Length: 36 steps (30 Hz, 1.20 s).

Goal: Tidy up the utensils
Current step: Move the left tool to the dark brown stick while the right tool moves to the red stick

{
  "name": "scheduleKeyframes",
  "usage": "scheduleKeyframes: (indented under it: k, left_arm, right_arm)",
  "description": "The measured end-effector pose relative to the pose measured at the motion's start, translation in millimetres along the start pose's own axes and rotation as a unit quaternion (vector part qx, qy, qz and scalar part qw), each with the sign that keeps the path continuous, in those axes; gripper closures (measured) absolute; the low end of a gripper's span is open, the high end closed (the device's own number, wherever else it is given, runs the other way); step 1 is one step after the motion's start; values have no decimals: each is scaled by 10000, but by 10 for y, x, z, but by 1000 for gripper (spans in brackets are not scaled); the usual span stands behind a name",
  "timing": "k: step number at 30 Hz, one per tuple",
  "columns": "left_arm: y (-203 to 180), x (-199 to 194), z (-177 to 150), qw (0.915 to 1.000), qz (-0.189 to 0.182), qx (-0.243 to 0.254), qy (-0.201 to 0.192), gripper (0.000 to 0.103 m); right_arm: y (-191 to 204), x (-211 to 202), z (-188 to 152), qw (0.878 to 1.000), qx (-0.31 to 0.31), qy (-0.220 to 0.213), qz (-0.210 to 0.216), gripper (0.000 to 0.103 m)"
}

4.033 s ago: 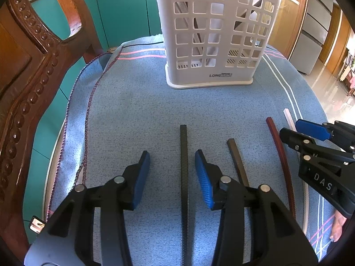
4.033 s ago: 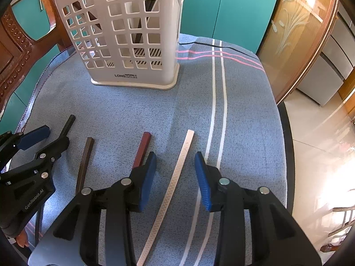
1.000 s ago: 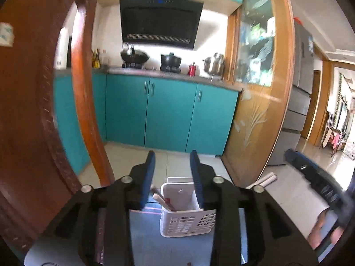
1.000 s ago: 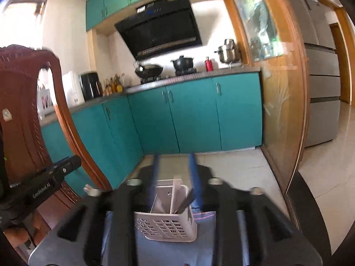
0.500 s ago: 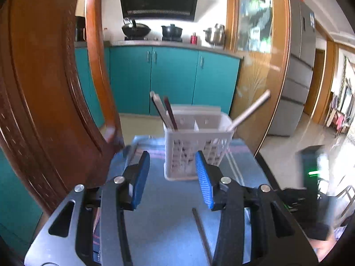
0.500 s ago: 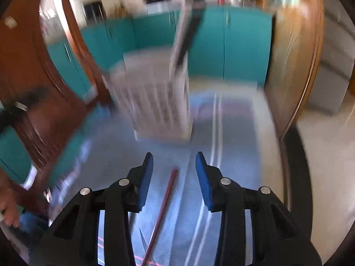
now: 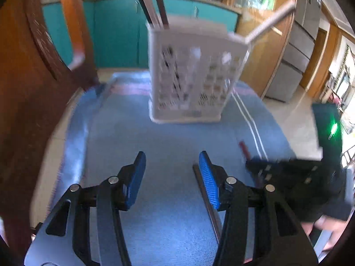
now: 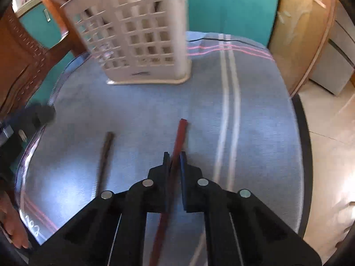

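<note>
A white slotted basket stands at the far side of the blue cloth. Black and dark red sticks poke out of its left side, and a pale stick leans out to the right. My left gripper hovers low over the cloth with its jaws opening and nothing between them. A brown stick lies just under its right finger. My right gripper is shut on a red stick that lies on the cloth. The brown stick lies to its left, and the basket stands beyond.
A carved wooden chair stands close on the left of the table. The cloth's rounded edge drops to a tiled floor on the right. Teal cabinets stand behind the basket. A hand shows at the lower left.
Both grippers have dropped from high above the basket to the cloth and tipped downward. The right jaws have closed on the red stick. The left jaws stand wider.
</note>
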<state>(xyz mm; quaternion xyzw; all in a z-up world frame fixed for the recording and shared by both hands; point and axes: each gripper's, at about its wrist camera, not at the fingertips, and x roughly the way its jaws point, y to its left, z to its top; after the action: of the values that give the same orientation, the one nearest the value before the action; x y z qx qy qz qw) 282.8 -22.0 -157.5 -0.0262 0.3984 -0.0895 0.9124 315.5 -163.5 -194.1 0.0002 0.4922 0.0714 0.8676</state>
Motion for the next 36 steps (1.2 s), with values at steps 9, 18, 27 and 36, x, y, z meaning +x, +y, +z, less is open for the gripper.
scheduleKeyframes:
  k: [9,18,27,36]
  left_arm:
    - [-419,290,-278,9952,-280,549,761,47]
    - [-390,285,-303,9931,-145,871,766,89]
    - [-172,216,-329,9951,136,652,730,89]
    - [-132,263,-268,9955,370,494,725,62]
  right_arm:
    - [-190,-93,-15,9986,484,-206,41,93]
    - [-221,-188,24,9964,651,-537,3,87]
    - [-165,-183,12,9973,531,-504,49,78]
    - [25,-98,-36,9993,4,-309,-204,70]
